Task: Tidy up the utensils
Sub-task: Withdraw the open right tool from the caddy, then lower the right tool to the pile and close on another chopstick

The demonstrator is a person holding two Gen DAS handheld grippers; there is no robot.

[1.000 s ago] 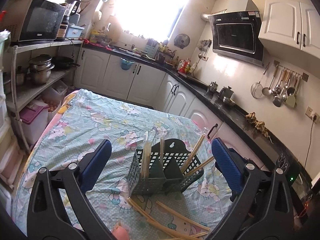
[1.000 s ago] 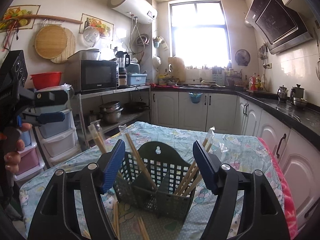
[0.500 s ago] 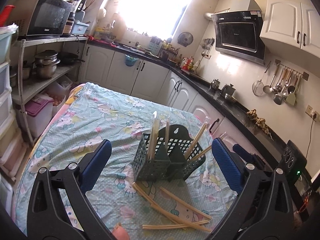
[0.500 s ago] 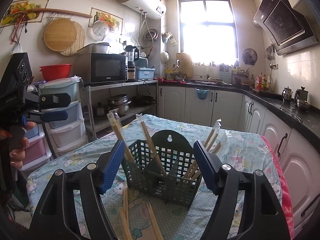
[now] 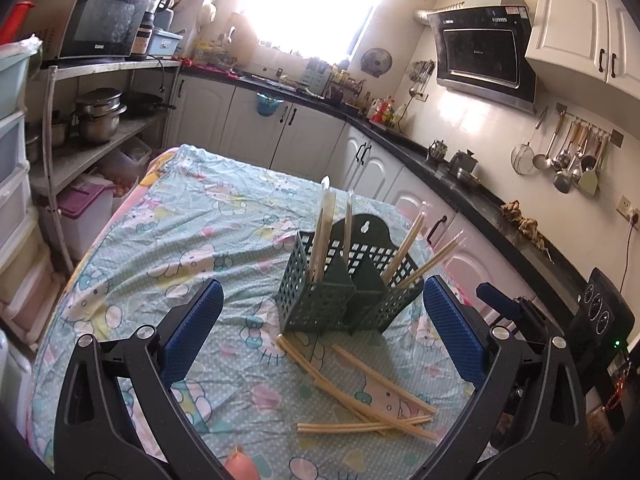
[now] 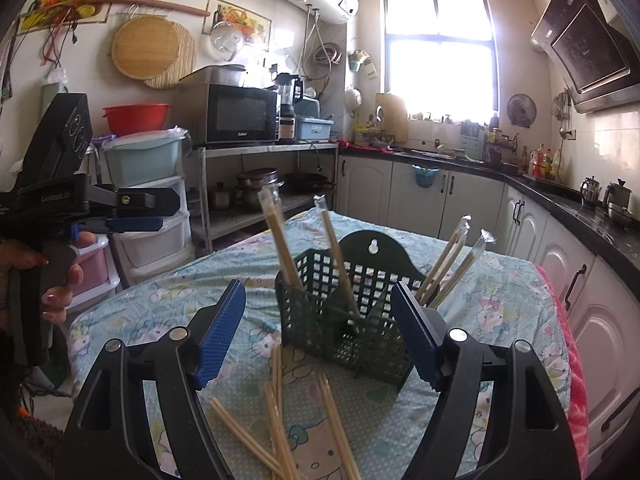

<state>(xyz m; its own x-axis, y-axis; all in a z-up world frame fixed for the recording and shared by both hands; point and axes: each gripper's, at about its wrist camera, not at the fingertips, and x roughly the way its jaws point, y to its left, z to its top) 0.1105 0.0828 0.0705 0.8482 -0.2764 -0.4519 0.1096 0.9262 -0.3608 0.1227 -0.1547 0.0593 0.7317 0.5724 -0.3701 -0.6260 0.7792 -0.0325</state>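
Left wrist view: the camera now sits farther back and lower than a second ago, so more of the loose chopsticks (image 5: pixel 362 394) show on the near side of the table. The left gripper (image 5: pixel 320 340) has its jaws spread wide with nothing between them. The dark green caddy (image 5: pixel 344 288) stands upright mid-table, and the loose sticks lie flat just in front of it, crossed in a rough pile. My read: this is a retreat to line up the next pick, as several sticks are still unsorted.

Materials: the caddy is rigid plastic with lattice walls, inner dividers and an arched back plate with a hanging hole. Four wrapped chopsticks (image 5: pixel 324 232) already stand in it, two leaning in the left compartment and two splayed out on the right. They are thin pale wood in clear sleeves. The tablecloth (image 5: pixel 160 248) is wrinkled cotton print, soft enough to snag a pad edge. The gripper pads are ribbed blue rubber on black arms.

Right wrist view: the right gripper (image 6: pixel 318 334) has also pulled back, and the caddy (image 6: pixel 340 320) looks smaller and more centred than it did. Its jaws have just been opening a little further and stand spread and empty, framing the caddy without touching it. Loose chopsticks (image 6: pixel 280 408) lie fanned on the cloth near the camera, below the jaws. A hand (image 6: pixel 48 276) holds the left gripper at the far left edge.

The sticks are round, light and flat on fabric, so they will likely roll, and a low pinch across one stick looks necessary.
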